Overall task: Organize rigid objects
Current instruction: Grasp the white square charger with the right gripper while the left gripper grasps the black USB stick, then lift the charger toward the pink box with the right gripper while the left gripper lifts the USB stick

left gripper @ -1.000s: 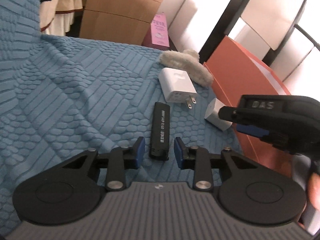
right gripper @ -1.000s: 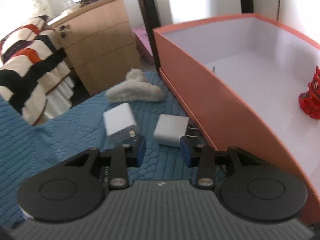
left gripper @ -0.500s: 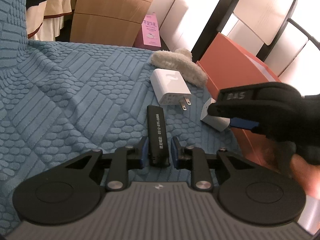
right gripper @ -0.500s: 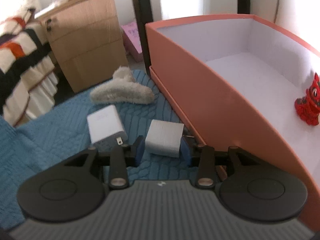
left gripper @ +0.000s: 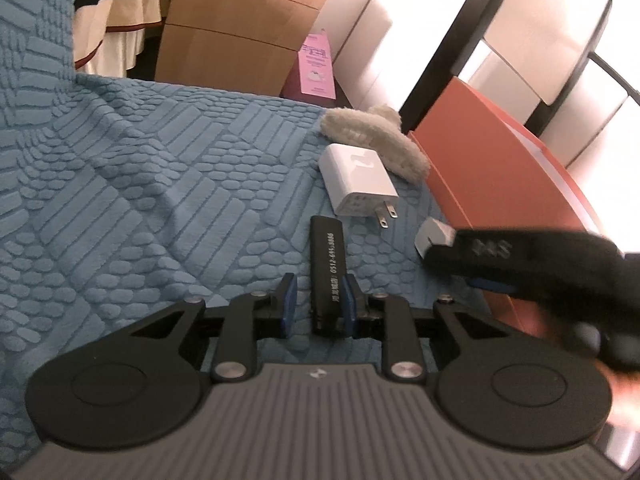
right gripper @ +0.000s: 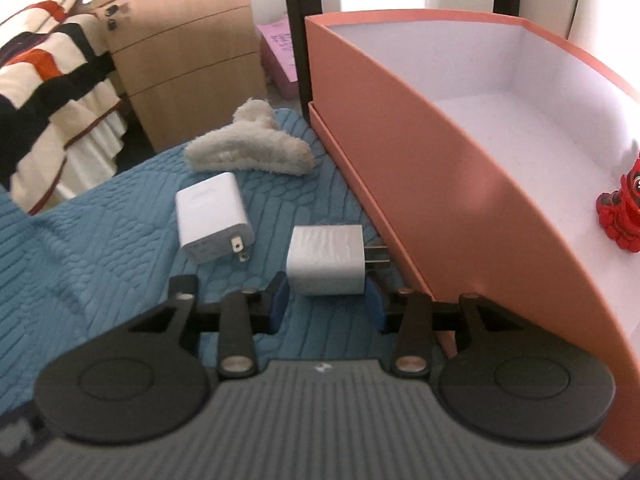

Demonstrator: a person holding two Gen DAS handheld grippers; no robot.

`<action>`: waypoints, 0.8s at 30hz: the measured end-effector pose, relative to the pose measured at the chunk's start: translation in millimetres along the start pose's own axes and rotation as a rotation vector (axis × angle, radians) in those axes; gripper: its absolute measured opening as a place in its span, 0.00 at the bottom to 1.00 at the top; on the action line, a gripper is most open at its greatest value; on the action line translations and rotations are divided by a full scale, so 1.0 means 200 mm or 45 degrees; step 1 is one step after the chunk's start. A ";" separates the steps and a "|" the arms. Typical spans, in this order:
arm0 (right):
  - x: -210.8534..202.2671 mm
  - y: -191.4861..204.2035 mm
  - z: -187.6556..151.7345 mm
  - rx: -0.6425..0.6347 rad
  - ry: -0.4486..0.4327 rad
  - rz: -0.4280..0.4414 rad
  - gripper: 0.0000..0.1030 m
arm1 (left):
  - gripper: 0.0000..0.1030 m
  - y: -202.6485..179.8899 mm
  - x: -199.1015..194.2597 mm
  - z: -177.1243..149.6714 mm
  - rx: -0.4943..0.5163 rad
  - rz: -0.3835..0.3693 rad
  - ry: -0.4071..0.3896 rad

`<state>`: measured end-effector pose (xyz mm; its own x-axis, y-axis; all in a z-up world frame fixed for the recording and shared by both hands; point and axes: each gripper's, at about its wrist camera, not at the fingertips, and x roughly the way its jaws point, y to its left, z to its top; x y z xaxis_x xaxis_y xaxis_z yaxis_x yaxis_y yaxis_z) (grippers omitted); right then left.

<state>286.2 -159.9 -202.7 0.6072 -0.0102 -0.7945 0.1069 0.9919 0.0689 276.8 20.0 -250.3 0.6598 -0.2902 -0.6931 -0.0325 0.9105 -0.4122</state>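
Fingers of left gripper (left gripper: 319, 296) just closing on black stick (left gripper: 328, 256): right pad touching it, left pad a sliver apart, not yet pinching. Stick lying flat on blue quilt (left gripper: 140, 180). Right gripper (right gripper: 326, 300) fingers pinching small white charger (right gripper: 326, 260), prongs toward orange box (right gripper: 440, 200) just beside. Larger white charger (left gripper: 356, 184) beyond the stick, fluffy clip (right gripper: 248, 152) behind it. Red figurine (right gripper: 620, 208) inside the box.
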 end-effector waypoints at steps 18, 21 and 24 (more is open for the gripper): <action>-0.22 -0.12 -0.25 -0.301 -0.060 0.181 0.43 | 0.28 -0.15 0.03 0.02 0.075 0.072 -0.012; -0.21 -0.13 -0.28 -0.349 -0.047 0.191 0.43 | 0.28 -0.18 0.06 0.01 0.128 0.129 -0.014; -0.19 -0.14 -0.29 -0.340 -0.021 0.204 0.42 | 0.28 -0.21 0.08 0.00 0.162 0.161 -0.006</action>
<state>213.4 -180.7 -209.0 0.6128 0.1489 -0.7761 -0.2001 0.9793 0.0298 289.3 -22.5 -244.9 0.6600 -0.1695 -0.7319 -0.0210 0.9697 -0.2435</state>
